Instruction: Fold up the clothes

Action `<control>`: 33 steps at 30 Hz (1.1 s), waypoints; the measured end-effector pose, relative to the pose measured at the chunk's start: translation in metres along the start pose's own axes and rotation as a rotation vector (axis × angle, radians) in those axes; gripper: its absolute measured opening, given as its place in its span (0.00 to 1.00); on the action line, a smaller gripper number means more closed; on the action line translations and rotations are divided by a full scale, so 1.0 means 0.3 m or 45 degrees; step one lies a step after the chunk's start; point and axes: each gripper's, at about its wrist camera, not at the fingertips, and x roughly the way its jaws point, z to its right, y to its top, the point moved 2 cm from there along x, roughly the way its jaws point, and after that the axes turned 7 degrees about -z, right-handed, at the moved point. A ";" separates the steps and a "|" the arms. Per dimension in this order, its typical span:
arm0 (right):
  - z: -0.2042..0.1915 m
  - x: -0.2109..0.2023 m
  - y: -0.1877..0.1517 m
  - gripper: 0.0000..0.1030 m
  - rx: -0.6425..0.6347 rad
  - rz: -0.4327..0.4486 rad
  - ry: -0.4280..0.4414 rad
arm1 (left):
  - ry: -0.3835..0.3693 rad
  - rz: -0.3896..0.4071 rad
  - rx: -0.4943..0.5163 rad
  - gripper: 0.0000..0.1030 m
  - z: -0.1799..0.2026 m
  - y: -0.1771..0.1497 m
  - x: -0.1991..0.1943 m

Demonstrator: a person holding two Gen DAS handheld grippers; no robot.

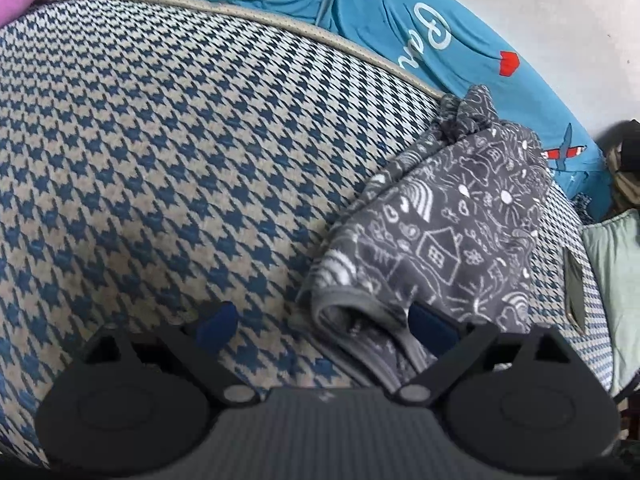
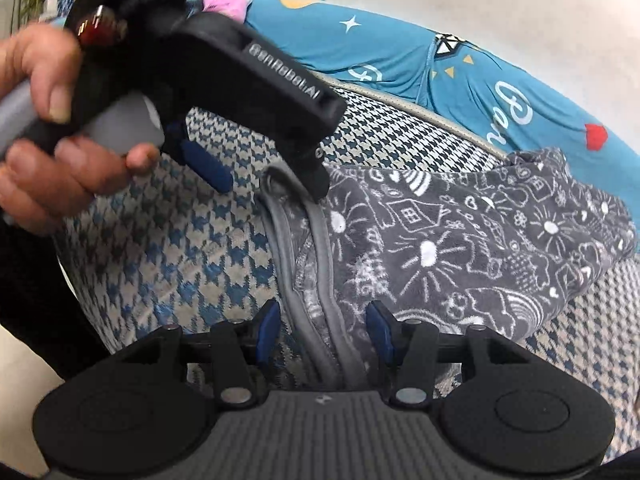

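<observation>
A dark grey garment (image 1: 440, 220) with white doodle print lies crumpled on the blue-and-beige houndstooth cover (image 1: 160, 160). In the left wrist view my left gripper (image 1: 324, 328) is open, and the garment's grey-trimmed edge (image 1: 352, 316) sits beside its right pad. The right wrist view shows the garment (image 2: 460, 240) spreading right, with its two grey trim bands (image 2: 320, 280) running down between the pads of my open right gripper (image 2: 324, 332). Farther up, a hand (image 2: 44, 120) holds the left gripper (image 2: 264, 178), open around the far end of the trim.
A teal printed cloth (image 1: 400, 20) lies along the back against a pale wall. There is a pink item (image 2: 224, 0) at the far left. A light green cloth (image 1: 612, 272) and a flat dark object (image 1: 576, 292) lie at the right edge. Bare houndstooth cover (image 2: 180, 240) stretches left.
</observation>
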 end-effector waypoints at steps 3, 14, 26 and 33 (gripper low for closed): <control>-0.013 0.012 -0.006 0.47 -0.047 0.006 -0.034 | -0.032 -0.024 0.000 0.94 0.004 -0.003 0.001; 0.143 -0.007 0.034 0.20 0.353 0.024 0.128 | -0.214 -0.122 -0.016 1.00 0.030 -0.015 0.007; 0.245 -0.044 0.044 0.19 0.687 0.089 0.312 | -0.459 -0.186 -0.080 1.00 0.092 -0.016 0.053; 0.203 -0.044 0.038 0.19 0.591 0.074 0.261 | -0.327 -0.067 -0.103 0.76 0.093 0.018 0.100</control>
